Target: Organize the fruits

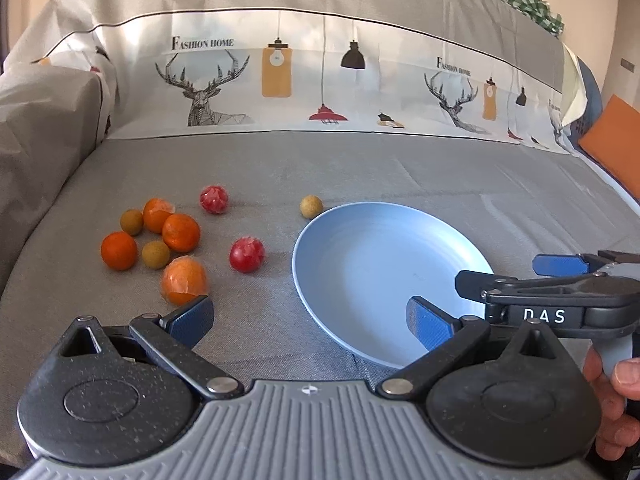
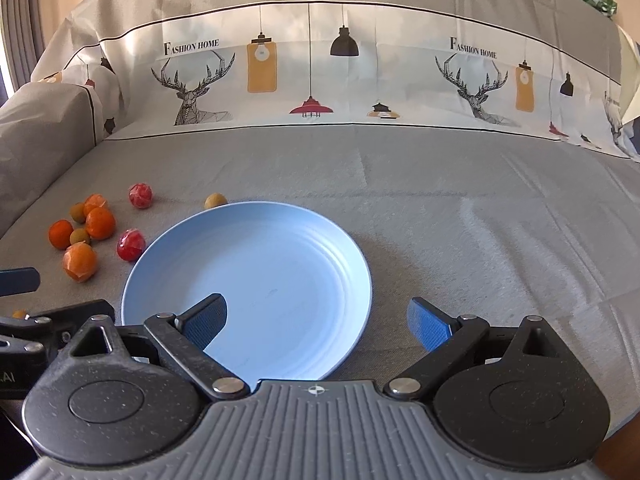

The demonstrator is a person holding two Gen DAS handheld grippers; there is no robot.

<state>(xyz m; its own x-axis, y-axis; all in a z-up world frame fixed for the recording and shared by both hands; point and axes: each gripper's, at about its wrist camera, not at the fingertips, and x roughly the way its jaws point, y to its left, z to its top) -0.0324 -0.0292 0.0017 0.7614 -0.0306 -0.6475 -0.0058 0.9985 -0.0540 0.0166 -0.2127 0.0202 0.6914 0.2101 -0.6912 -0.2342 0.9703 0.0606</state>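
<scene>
Left claw wide, fruits ahead-left, right claw wide over plate, seemingly.

Right hand-held gripper: fingers spread wide, nothing between them; left finger over the plate's near rim, right finger over grey cloth.
Plate: light blue, round, nothing on it, lies on the grey cover.
Fruits: four oranges, two red fruits and two small tan ones clustered left of the plate; another tan fruit just behind its far rim.
Left hand-held gripper: partly visible at the left edge.
Backdrop: printed cloth with deer and lamps.
</scene>
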